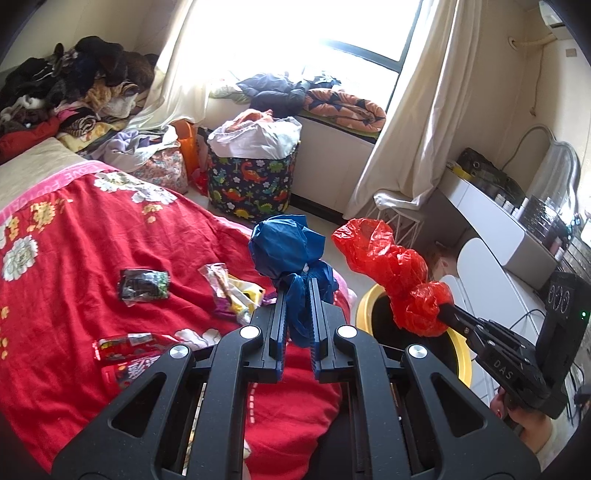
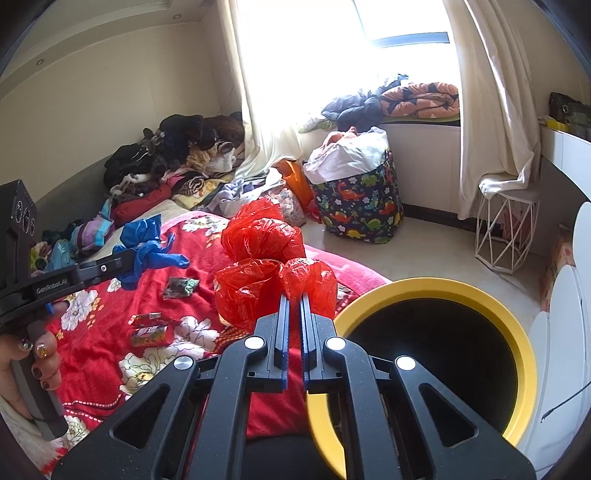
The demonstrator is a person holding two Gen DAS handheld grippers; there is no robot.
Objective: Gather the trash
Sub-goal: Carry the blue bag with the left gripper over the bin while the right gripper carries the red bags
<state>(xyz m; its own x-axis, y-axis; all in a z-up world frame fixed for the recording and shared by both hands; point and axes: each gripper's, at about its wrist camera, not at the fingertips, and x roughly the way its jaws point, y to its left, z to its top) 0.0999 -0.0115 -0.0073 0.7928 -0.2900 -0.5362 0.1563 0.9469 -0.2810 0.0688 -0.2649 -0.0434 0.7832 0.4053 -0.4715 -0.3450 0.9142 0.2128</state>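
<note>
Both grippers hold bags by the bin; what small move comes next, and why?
Probably swing the right gripper rightward until its red bag is over the bin, then open. The bag is clamped and sits just left of the yellow rim.

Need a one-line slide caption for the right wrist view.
Right gripper clamps a crumpled red plastic bag beside the yellow-rimmed bin, wrappers left on the red bedspread.

Domestic bedroom: a bed (image 1: 92,236) with a red floral quilt stood beside heaped clothing (image 1: 66,88), a curtained window (image 1: 295,33), and a dinosaur-print laundry basket (image 1: 251,184).
</note>
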